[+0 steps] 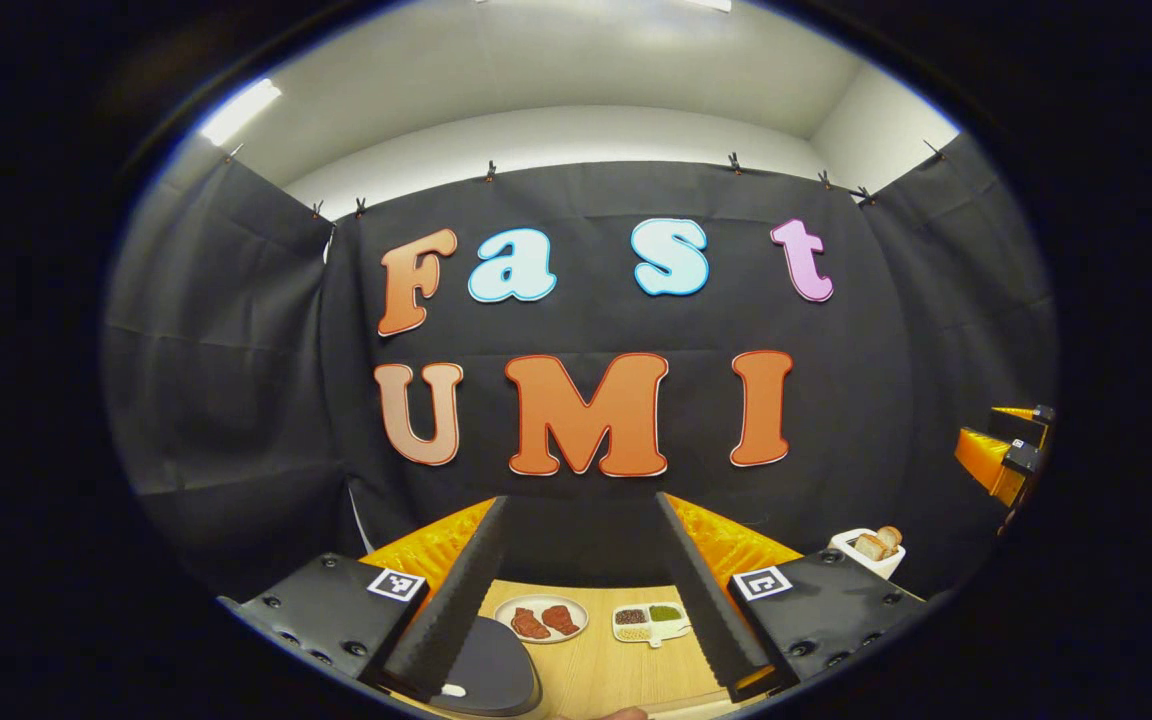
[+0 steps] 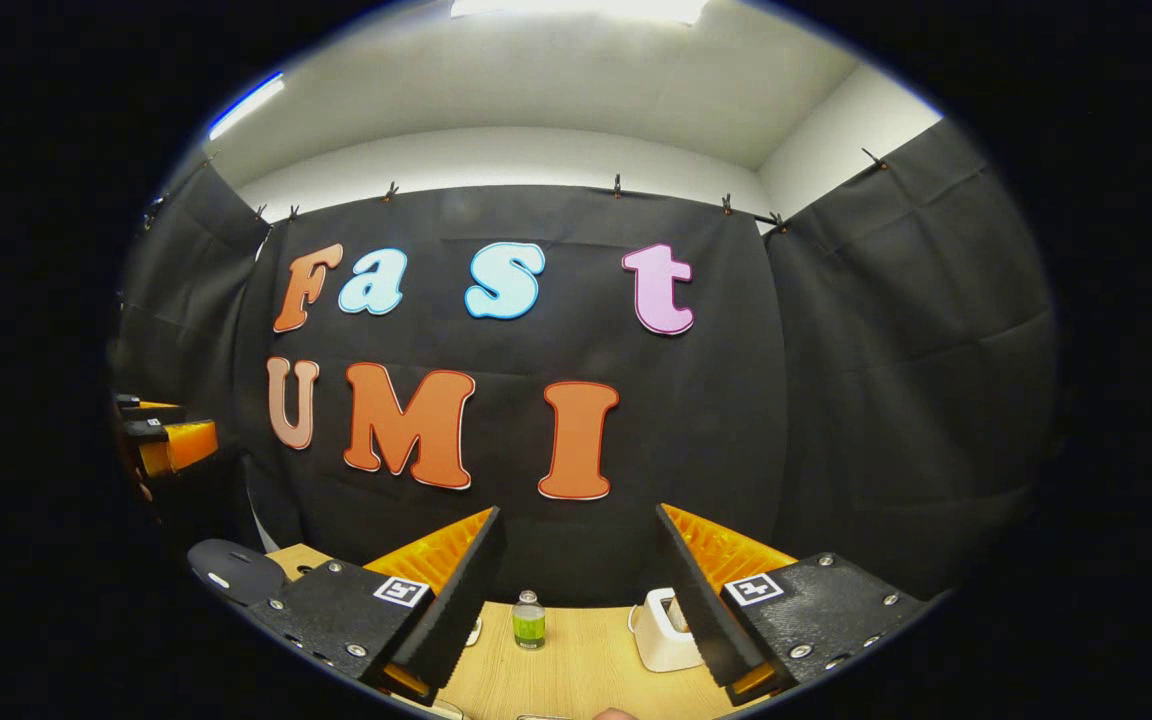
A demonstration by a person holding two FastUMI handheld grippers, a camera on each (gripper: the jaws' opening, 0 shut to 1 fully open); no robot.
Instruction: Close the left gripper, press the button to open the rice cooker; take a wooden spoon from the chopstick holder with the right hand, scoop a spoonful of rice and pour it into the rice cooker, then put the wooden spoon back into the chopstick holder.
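I see on table (image 1: 626, 670): plate of meat (image 1: 541, 619) | divided dish of grains (image 1: 648, 621) | toaster with bread (image 1: 870, 549) | green bottle (image 2: 528, 621)

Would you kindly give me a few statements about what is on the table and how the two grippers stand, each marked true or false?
1. The left gripper is open, with nothing between its fingers. True.
2. The plate holds two reddish pieces of food. True.
3. The toaster is empty. False: slices of bread stick out of its top.
4. The right gripper is shut on a wooden spoon. False: it is open and holds nothing.
5. A small bottle with green contents stands upright on the wooden table. True.
6. The divided dish lies left of the plate in the left gripper view. False: it lies to the right.
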